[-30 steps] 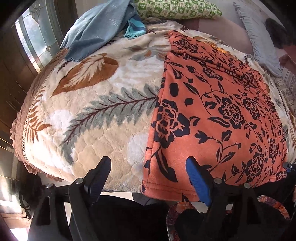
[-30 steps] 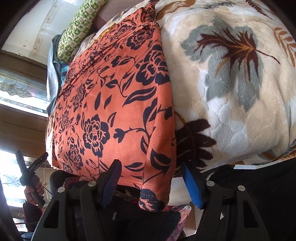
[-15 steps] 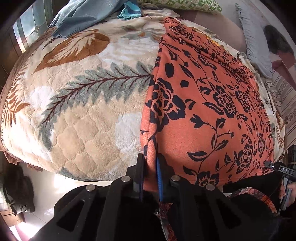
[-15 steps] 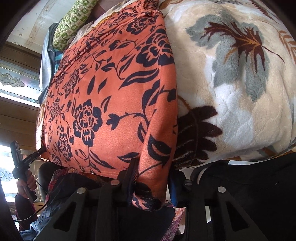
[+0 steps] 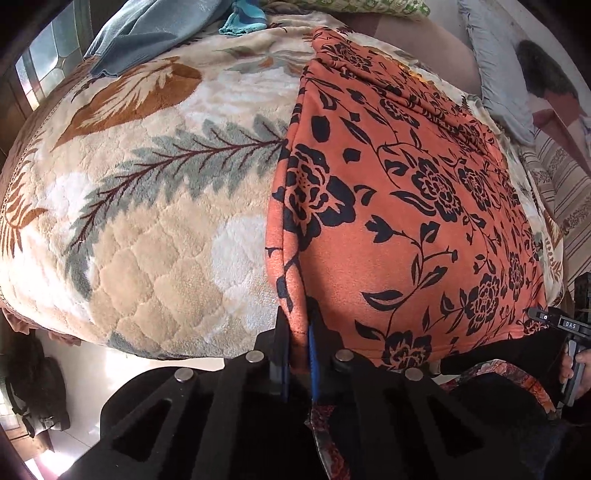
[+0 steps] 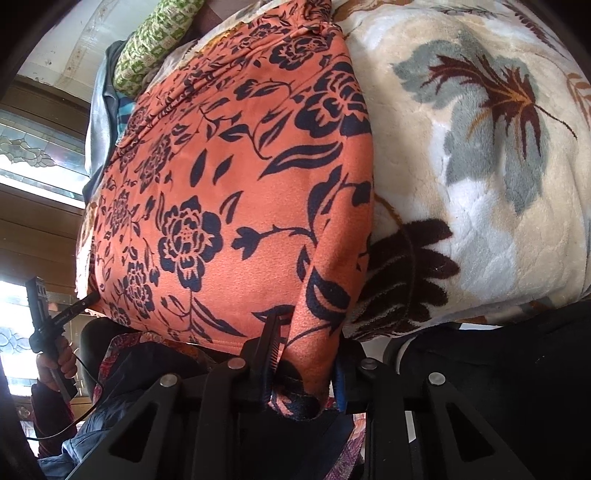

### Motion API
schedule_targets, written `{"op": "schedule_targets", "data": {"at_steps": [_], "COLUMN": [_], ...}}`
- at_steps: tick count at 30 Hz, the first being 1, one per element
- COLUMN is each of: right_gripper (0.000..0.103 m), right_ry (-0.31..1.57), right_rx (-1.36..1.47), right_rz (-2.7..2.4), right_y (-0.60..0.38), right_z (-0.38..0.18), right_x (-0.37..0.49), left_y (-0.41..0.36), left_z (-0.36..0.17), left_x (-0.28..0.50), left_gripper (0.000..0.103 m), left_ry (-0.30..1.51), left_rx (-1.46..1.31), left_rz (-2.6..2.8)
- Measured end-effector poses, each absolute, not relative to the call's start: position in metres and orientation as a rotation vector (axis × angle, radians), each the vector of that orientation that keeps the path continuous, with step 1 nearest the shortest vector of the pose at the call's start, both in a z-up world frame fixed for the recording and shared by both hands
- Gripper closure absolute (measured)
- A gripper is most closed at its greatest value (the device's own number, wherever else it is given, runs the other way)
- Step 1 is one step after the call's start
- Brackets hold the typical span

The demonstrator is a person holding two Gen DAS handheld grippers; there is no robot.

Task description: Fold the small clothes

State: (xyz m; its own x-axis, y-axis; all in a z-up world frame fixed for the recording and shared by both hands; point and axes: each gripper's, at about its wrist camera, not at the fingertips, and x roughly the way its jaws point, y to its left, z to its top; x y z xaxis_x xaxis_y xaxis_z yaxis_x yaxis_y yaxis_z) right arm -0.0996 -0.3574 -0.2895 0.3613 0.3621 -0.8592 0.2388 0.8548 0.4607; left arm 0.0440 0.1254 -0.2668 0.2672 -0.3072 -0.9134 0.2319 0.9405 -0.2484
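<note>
An orange garment with a black flower print lies flat on the bed, reaching from the near edge to the far side. My left gripper is shut on its near left corner at the bed's edge. My right gripper is shut on its near right corner, with bunched hem between the jaws; the garment also fills the right wrist view. Each gripper shows small in the other's view, the right one and the left one.
A cream plush blanket with a leaf pattern covers the bed. A blue cloth and a green patterned pillow lie at the far end. A grey pillow lies at the far right. A window stands beside the bed.
Both grippers moved in from open to shut on the garment's near corners. The near edge has lifted slightly and bunched at each grip.
</note>
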Motion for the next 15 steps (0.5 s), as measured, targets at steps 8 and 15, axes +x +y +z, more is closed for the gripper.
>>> {"op": "schedule_targets", "data": {"at_steps": [8, 15], "right_gripper": [0.088, 0.088], "right_ry": [0.975, 0.737], "right_rx": [0.764, 0.869], "right_rz": [0.278, 0.329], "right_y": [-0.38, -0.43], "right_z": [-0.219, -0.164], "right_x": [-0.087, -0.029], "left_y": [0.145, 0.132], "left_z": [-0.196, -0.141], "left_x": [0.07, 0.134], "left_gripper": [0.095, 0.095], "left_ry": [1.113, 1.003], "left_rx": [-0.318, -0.367], "left_rz": [-0.513, -0.548]}}
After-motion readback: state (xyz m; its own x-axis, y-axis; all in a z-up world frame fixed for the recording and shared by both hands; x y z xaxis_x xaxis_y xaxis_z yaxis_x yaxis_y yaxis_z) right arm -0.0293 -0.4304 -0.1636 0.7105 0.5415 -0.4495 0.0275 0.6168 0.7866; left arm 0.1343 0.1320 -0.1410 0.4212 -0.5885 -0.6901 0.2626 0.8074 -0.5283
